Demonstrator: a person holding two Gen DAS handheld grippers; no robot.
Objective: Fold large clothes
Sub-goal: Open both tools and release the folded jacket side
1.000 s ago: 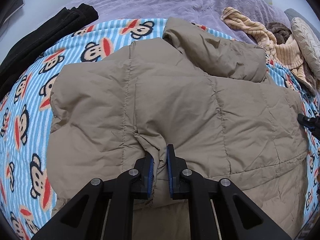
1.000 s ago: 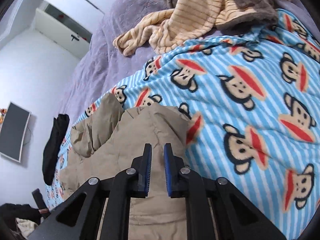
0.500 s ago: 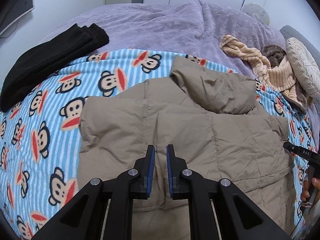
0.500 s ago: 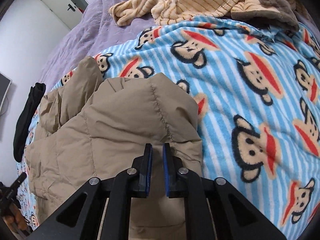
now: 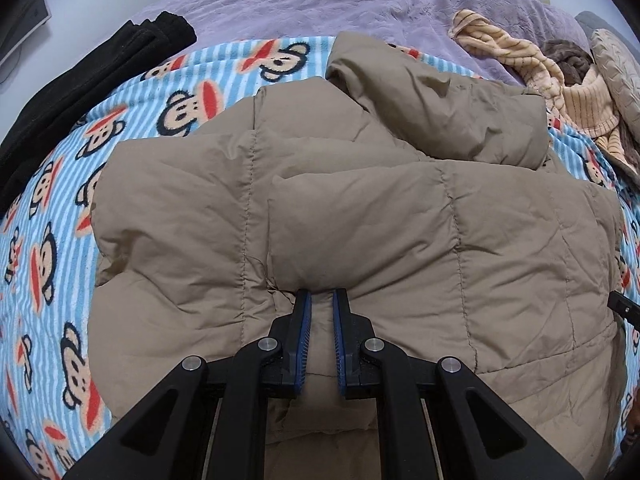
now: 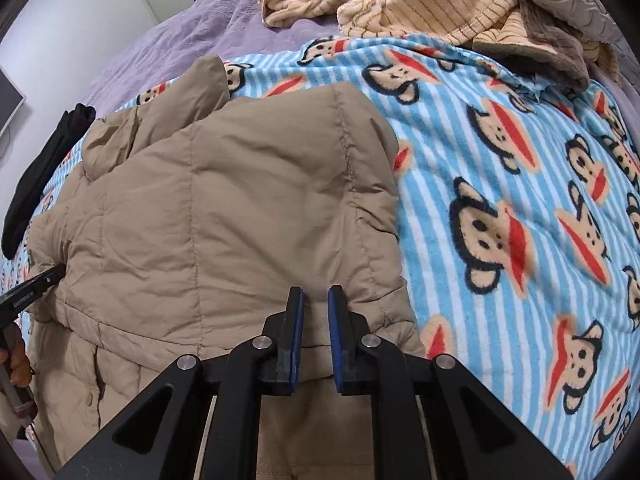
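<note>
The tan puffer jacket (image 5: 360, 216) is spread, partly folded, on the monkey-print blanket (image 5: 52, 216) over the bed. The left hand-held gripper (image 5: 320, 294) is parked at a puffy fold, jaws slightly apart, probably gripping nothing. The right hand-held gripper (image 6: 315, 290) is held over the jacket's edge, also slightly apart.

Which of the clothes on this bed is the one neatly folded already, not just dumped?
The black garment at the far left edge: flat, even layers. The tan puffer jacket is still mid-fold, and the yellow striped clothes are a crumpled heap.
</note>
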